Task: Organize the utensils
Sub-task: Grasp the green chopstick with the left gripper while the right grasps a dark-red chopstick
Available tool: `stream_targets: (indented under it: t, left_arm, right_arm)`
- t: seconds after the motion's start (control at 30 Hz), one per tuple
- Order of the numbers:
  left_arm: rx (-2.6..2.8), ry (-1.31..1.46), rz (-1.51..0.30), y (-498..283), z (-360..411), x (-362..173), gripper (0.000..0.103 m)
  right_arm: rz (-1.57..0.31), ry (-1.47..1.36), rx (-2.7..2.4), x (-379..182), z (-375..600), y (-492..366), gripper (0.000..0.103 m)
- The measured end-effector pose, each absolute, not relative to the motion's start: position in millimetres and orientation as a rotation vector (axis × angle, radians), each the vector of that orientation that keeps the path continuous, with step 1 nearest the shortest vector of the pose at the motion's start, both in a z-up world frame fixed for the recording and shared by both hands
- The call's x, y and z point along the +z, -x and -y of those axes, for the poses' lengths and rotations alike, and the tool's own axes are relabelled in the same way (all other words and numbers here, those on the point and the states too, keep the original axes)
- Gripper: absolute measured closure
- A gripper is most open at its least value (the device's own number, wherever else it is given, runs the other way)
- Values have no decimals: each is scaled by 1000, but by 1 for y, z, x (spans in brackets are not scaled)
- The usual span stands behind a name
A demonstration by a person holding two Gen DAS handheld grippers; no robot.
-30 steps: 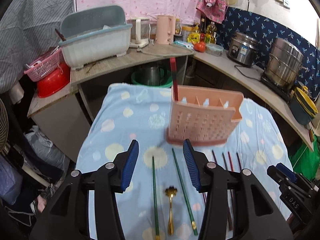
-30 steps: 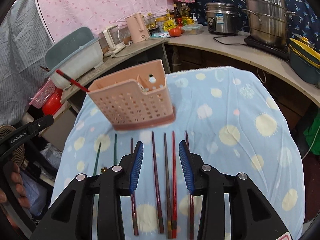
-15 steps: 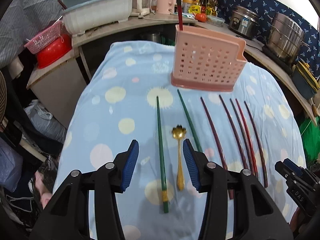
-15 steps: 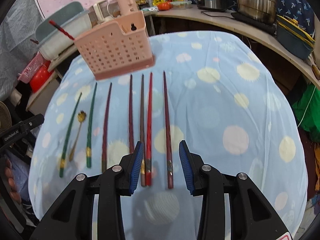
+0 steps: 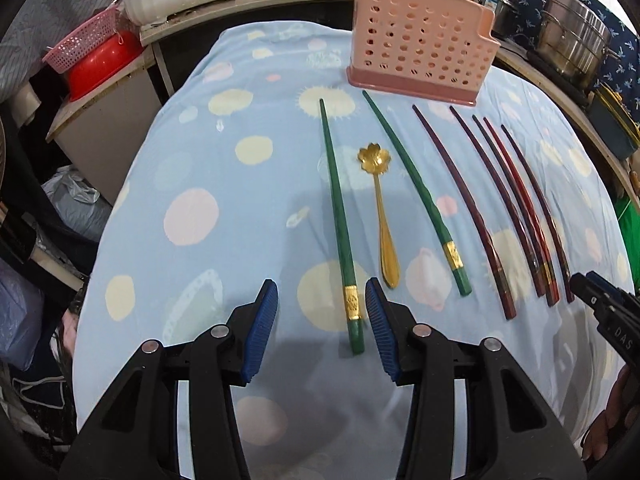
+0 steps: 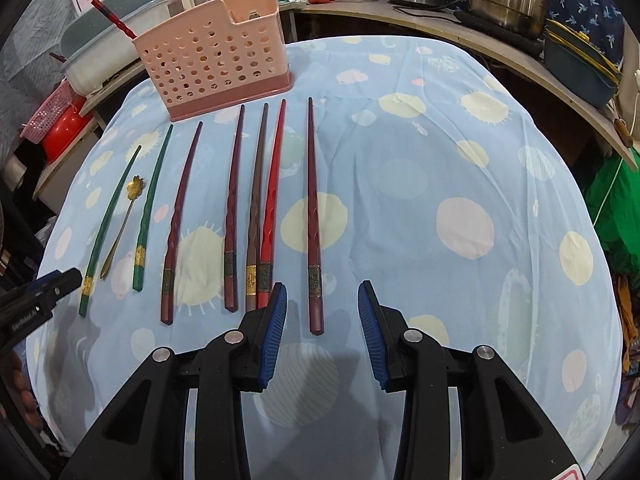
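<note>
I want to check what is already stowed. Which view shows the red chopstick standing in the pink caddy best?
The right wrist view: the red chopstick sticks out slanted above the pink caddy's left end. In the left wrist view only a sliver shows above the caddy's rim, at the picture's top edge.

Seven chopsticks (image 6: 313, 216) lie flat, one stands in one holder (image 6: 216, 60); one spoon (image 5: 380, 208).
</note>
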State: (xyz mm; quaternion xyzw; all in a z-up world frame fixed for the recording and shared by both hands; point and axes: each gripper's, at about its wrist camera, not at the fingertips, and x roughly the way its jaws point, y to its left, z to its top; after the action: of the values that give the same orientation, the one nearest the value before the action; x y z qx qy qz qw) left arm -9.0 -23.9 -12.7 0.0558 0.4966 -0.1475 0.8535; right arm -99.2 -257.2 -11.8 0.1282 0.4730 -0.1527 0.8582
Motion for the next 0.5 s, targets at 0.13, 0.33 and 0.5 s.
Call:
stream_targets:
  t: [0.13,0.33,0.5]
  left_arm:
    - [-325,-135,-1054,12,31,-19,60]
    - [-332,-143,-1066,12,36,-25,69]
    - [-336,-122,-1070,10,33,-26,81]
  right_arm:
    - [-1001,-273,-320,-16,257,99,68]
    - [-1014,-269,-309,-19,256,96,77]
    - [-1015,-265,-308,-21,254,93,81]
